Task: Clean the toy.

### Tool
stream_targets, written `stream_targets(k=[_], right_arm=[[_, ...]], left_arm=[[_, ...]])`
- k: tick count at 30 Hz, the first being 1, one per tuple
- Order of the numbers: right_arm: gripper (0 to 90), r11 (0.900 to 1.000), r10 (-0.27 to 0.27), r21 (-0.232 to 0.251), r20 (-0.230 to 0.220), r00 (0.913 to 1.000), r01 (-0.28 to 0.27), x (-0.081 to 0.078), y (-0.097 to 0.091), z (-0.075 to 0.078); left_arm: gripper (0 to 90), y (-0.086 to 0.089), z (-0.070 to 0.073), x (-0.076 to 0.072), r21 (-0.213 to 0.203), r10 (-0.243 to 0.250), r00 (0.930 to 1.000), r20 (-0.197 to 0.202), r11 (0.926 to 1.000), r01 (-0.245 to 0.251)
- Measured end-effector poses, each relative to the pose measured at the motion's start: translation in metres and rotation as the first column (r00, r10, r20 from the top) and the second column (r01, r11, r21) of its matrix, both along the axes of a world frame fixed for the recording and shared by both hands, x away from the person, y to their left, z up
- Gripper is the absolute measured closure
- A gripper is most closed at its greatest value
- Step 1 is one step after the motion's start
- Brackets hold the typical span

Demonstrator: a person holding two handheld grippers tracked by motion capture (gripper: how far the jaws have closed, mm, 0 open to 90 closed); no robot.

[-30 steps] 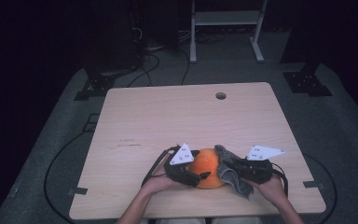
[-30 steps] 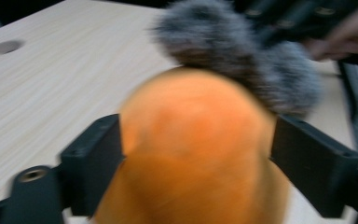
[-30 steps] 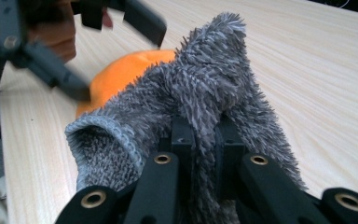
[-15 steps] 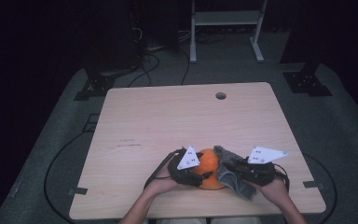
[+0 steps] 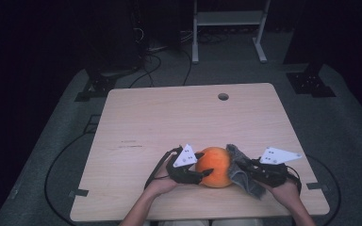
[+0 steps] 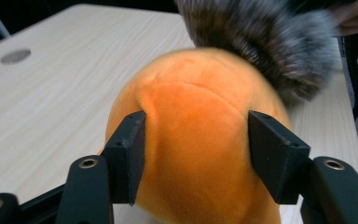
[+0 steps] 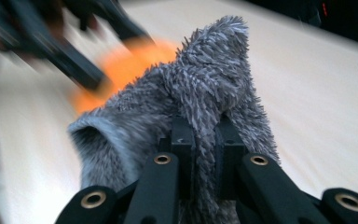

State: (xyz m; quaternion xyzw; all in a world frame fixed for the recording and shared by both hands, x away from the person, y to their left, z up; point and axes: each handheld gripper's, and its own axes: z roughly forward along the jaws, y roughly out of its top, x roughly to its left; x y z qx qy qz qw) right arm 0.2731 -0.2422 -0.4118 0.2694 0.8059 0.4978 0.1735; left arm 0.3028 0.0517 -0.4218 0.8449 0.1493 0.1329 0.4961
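The orange plush ball [image 5: 215, 166] sits on the table [image 5: 169, 122], near the front edge, approx. in the middle. It looks round from above, so no clear long side. The left gripper [image 6: 196, 149] has its jaws spread w/ the ball squeezed between them. The right gripper [image 7: 204, 144] pinches a fuzzy grey cloth [image 7: 205, 84]; the cloth's tip sticks up, touching the ball's right side.

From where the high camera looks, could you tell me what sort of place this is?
Probably a lab or recording studio rather than a home: a bare wooden table with a cable hole stands on grey carpet, cables trail across the floor behind it, and a white equipment stand sits against dark surroundings.
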Motion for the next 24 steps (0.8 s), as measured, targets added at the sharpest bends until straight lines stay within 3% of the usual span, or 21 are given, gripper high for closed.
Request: stream_targets(k=[2, 3, 4, 5, 6, 9, 12, 13, 14, 15, 17, 19, 20, 21, 24], right_arm=[[80.7, 0.9985, 0.050, 0.019, 0.034, 0.9982, -0.051, -0.004, 0.010, 0.010], [80.7, 0.9985, 0.050, 0.019, 0.034, 0.9982, -0.051, -0.004, 0.010, 0.010], [80.7, 0.9973, 0.066, -0.035, 0.040, 0.9970, -0.064, -0.004, 0.023, 0.009], [80.7, 0.9973, 0.066, -0.035, 0.040, 0.9970, -0.064, -0.004, 0.023, 0.009], [80.8, 0.9952, 0.055, -0.083, 0.032, 0.9980, -0.052, 0.000, 0.025, -0.001], [80.8, 0.9986, 0.038, -0.035, -0.004, 0.9993, -0.038, 0.005, 0.015, -0.008], [80.8, 0.9991, 0.029, -0.031, -0.014, 0.9995, -0.029, 0.006, 0.011, -0.009], [80.8, 0.9991, 0.031, -0.028, -0.018, 0.9994, -0.031, 0.006, 0.010, -0.010], [80.8, 0.9991, 0.026, -0.032, -0.020, 0.9995, -0.026, 0.008, 0.009, -0.011], [80.7, 0.9993, 0.017, -0.034, -0.021, 0.9996, -0.018, 0.009, 0.007, -0.011], [80.7, 0.9992, 0.000, -0.039, -0.024, 0.9997, -0.001, 0.010, 0.005, -0.011], [80.8, 0.9983, -0.031, -0.050, -0.022, 0.9993, 0.030, 0.011, 0.000, -0.010], [80.8, 0.9996, -0.027, 0.005, -0.005, 0.9996, 0.027, 0.004, -0.003, 0.001], [80.8, 0.9998, -0.007, 0.018, 0.018, 0.9998, 0.007, 0.000, 0.000, 0.008], [80.8, 0.9993, 0.036, -0.015, 0.047, 0.9982, -0.035, -0.004, 0.013, 0.018]], left_arm=[[40.9, -0.008, 0.006, -0.005, 0.002, -0.017, 0.9994, 0.030, 0.9999, 0.017], [40.9, -0.008, 0.006, -0.005, 0.002, -0.017, 0.9994, 0.030, 0.9999, 0.017], [40.4, -0.010, 0.007, -0.008, 0.006, -0.030, 0.9985, 0.046, 0.9995, 0.030], [38.9, -0.010, 0.007, -0.008, 0.006, -0.030, 0.9985, 0.046, 0.9995, 0.030], [35.0, -0.009, 0.004, -0.007, 0.000, -0.041, 0.9989, 0.021, 0.9992, 0.041], [14.3, -0.005, 0.001, -0.002, 0.017, -0.010, 0.9999, -0.008, 0.9998, 0.011], [10.2, -0.004, -0.007, 0.006, 0.011, 0.015, 0.9972, -0.073, 0.9998, -0.015], [11.2, -0.005, -0.010, 0.007, 0.009, 0.002, 0.9967, -0.081, 1.0000, -0.001], [22.9, -0.006, -0.012, 0.004, 0.004, 0.000, 0.9989, -0.046, 1.0000, 0.000], [29.9, -0.005, -0.010, 0.002, -0.006, -0.002, 0.9993, -0.036, 1.0000, 0.002], [37.6, -0.005, -0.008, 0.001, -0.011, 0.003, 0.9997, -0.024, 0.9999, -0.004], [39.4, -0.006, -0.004, 0.000, -0.026, 0.000, 1.0000, -0.007, 0.9997, -0.001], [40.5, -0.006, -0.002, -0.001, -0.030, -0.007, 1.0000, 0.001, 0.9995, 0.007], [40.5, -0.010, 0.000, -0.003, -0.025, -0.022, 0.9996, 0.015, 0.9994, 0.022], [36.5, -0.014, 0.001, -0.006, -0.026, -0.037, 0.9990, 0.024, 0.9989, 0.038]])
